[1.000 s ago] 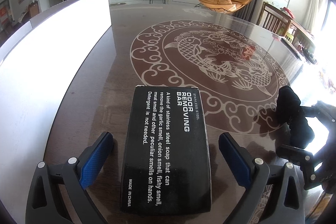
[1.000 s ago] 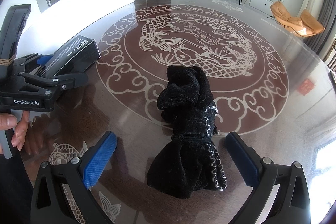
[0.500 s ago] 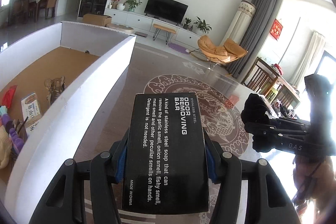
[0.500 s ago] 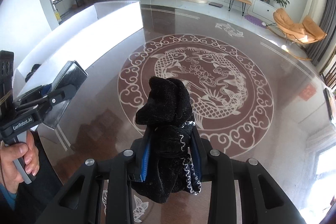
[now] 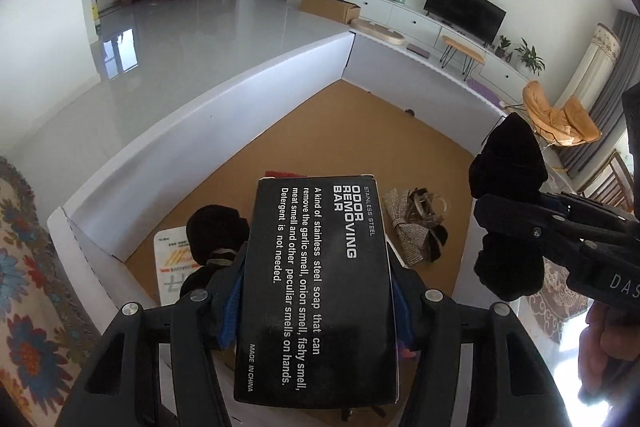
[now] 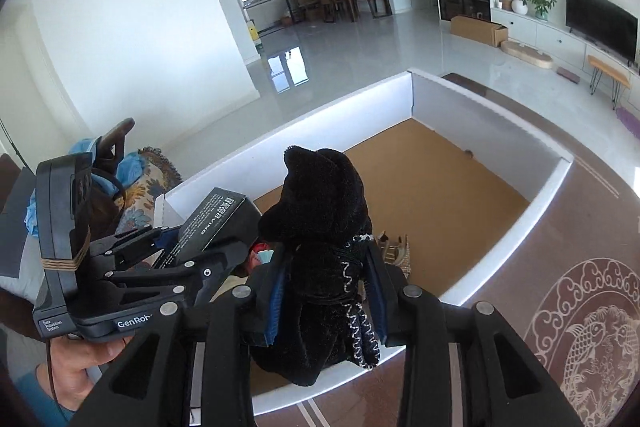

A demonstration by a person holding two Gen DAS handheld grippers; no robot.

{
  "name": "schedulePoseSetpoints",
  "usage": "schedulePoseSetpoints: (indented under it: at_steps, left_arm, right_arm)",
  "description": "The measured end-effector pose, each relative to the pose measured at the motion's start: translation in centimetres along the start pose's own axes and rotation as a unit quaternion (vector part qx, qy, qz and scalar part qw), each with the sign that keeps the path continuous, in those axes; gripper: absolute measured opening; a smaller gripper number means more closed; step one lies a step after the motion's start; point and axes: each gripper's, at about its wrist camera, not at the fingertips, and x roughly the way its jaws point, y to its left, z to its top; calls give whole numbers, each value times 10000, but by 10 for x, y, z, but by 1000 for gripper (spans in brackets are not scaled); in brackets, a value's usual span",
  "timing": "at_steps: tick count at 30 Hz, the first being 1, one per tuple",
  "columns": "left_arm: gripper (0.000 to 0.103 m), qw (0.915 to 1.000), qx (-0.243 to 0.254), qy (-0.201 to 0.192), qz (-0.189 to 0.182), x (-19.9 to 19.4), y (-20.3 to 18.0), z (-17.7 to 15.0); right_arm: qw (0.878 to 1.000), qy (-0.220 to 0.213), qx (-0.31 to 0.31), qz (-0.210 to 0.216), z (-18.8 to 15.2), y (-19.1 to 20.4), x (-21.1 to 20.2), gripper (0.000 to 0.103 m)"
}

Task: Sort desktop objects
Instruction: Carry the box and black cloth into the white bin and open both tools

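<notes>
We hold the left hand-held gripper (image 5: 316, 307) partly closed, its blue pads clamped on the long sides of a black box (image 5: 318, 287) printed "ODOR REMOVING BAR". The box hangs in the air above the near end of the white-walled bin (image 5: 224, 95), clear of the bin's brown cardboard floor. Our right hand-held gripper (image 6: 326, 291) is closed narrower on a black velvet pouch (image 6: 320, 227) with white stitching, squeezed at its tied neck; the pouch stands upright between the pads, over the bin's near wall, part above the bin and part above the counter (image 6: 560, 227).

Inside the bin, beneath the black box, lie another dark pouch (image 5: 214, 231) on a white printed card (image 5: 172, 259), and a red item (image 5: 280, 174) just showing past the box's far edge. A grey woven bow with a clasp (image 5: 416, 223) rests on the bin floor towards the right-hand wall. The far half of the bin floor is bare apart from a small dark speck (image 5: 410, 112) by the far wall.

The brown patterned counter runs along the bin's right-hand wall, touching it. In the right wrist view a hand (image 6: 80, 363) grips the handle of the left hand-held gripper.
</notes>
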Motion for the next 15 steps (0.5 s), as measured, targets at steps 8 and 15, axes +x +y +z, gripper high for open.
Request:
schedulePoseSetpoints:
  at_steps: [8,15]
  left_arm:
    - [94,9986,-70,-408,333,-21,2,-12]
    - [97,9831,-1071,-1466,225,-65,16,-16]
  right_arm:
    - [9957,741,494,-237,-9,-11,55,87]
    - [9968,260,372,-662,-15,-24,-10,100]
